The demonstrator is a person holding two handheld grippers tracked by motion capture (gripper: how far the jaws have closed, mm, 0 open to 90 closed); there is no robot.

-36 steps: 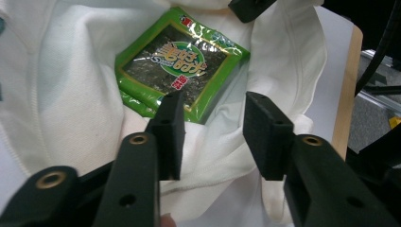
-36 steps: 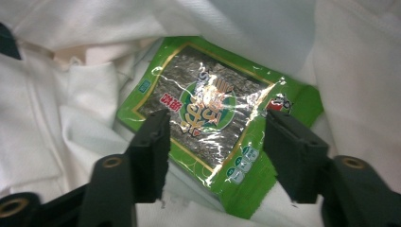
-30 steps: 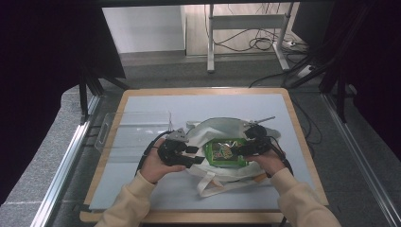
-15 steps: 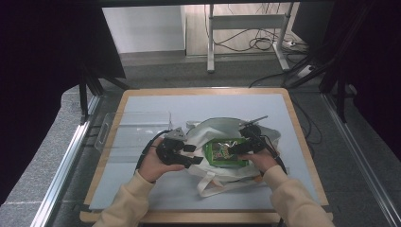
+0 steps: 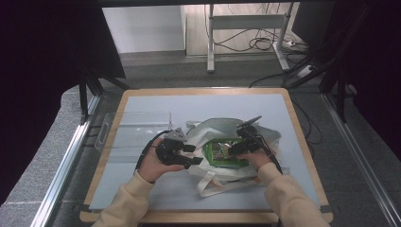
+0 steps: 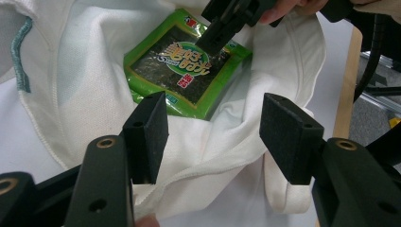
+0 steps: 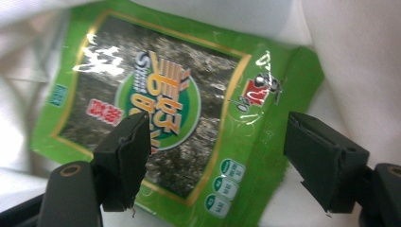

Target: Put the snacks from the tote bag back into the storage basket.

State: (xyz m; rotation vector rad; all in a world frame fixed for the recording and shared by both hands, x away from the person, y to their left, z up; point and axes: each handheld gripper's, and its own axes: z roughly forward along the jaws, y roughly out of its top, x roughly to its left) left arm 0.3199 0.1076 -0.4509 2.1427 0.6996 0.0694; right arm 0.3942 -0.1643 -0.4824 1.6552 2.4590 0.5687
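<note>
Even overhead light, soft focus up close

The table [image 5: 142,189] is evenly lit under dark surroundings in the high view. Glare streaks the green seaweed packet [image 7: 161,113] in the right gripper view, where the near black jaws blur; shadows stay faint.

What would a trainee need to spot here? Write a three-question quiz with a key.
1. True or false: the green packet lies inside the white bag.
2. Which gripper's jaws stand over the packet: A. left gripper B. right gripper
3. Fill in: the left gripper's jaws are ____ around the bag's rim.

Key
1. True.
2. B; its open jaws hang right over the packet.
3. Open; one jaw on each side of the bunched cloth, not yet closed.
</note>
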